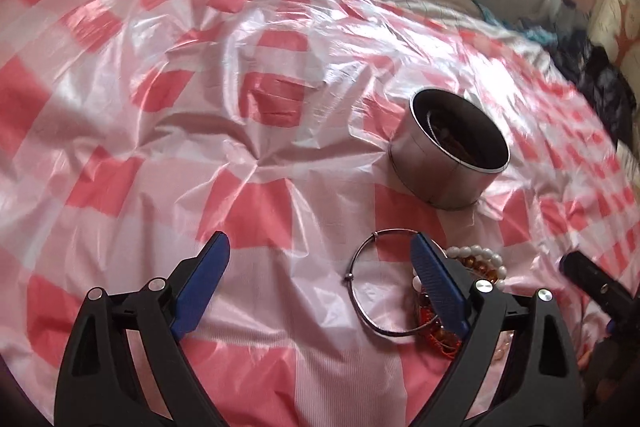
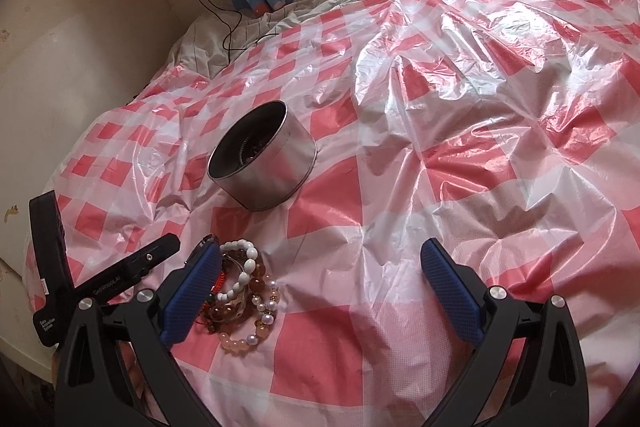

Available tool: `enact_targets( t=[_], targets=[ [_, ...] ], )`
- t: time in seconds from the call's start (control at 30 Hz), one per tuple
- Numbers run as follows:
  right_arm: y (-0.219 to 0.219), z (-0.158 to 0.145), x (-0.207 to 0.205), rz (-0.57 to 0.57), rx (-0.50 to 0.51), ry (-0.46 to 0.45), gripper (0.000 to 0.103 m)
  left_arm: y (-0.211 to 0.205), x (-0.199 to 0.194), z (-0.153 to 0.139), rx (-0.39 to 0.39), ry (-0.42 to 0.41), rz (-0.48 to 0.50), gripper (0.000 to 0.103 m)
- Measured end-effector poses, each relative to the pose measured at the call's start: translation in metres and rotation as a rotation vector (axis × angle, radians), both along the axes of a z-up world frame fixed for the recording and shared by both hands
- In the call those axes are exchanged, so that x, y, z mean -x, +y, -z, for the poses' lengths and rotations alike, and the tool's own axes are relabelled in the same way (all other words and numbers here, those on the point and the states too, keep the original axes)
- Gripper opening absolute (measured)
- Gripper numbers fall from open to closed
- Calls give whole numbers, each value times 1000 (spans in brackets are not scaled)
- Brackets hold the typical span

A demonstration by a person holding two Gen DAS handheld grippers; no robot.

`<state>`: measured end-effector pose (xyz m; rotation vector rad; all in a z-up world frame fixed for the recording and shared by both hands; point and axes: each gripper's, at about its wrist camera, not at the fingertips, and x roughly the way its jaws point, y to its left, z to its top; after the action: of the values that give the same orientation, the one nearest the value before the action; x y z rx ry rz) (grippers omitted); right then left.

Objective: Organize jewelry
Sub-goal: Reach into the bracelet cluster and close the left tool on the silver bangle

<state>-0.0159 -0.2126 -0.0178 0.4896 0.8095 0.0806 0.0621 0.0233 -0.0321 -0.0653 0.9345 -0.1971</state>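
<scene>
Both tools stand with their blue fingers spread wide apart and nothing between them: the left gripper (image 1: 320, 267) hovers over the red-and-white checked plastic sheet (image 1: 256, 131) with its right finger lying over the thin silver bangle (image 1: 362, 301), and the right gripper (image 2: 320, 275) hangs just beside the heap of beaded bracelets (image 2: 244, 291), its left finger at the heap's edge. Beyond the jewelry a round metal tin (image 2: 266, 167) sits open on the sheet, with something dark inside that cannot be made out

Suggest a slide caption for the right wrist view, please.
Open right gripper above beaded bracelets near a round metal tin.
</scene>
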Motion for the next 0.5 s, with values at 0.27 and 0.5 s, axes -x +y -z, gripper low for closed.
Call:
enact_targets(
  t=[0.27,0.5],
  targets=[
    [-1,3,-1,-1,-20,11,95,-28,-4,9,-184,-6,128,51],
    [0,4,-2,0,-24,13,95,-37,2,14,-224,15,206,4]
  ],
)
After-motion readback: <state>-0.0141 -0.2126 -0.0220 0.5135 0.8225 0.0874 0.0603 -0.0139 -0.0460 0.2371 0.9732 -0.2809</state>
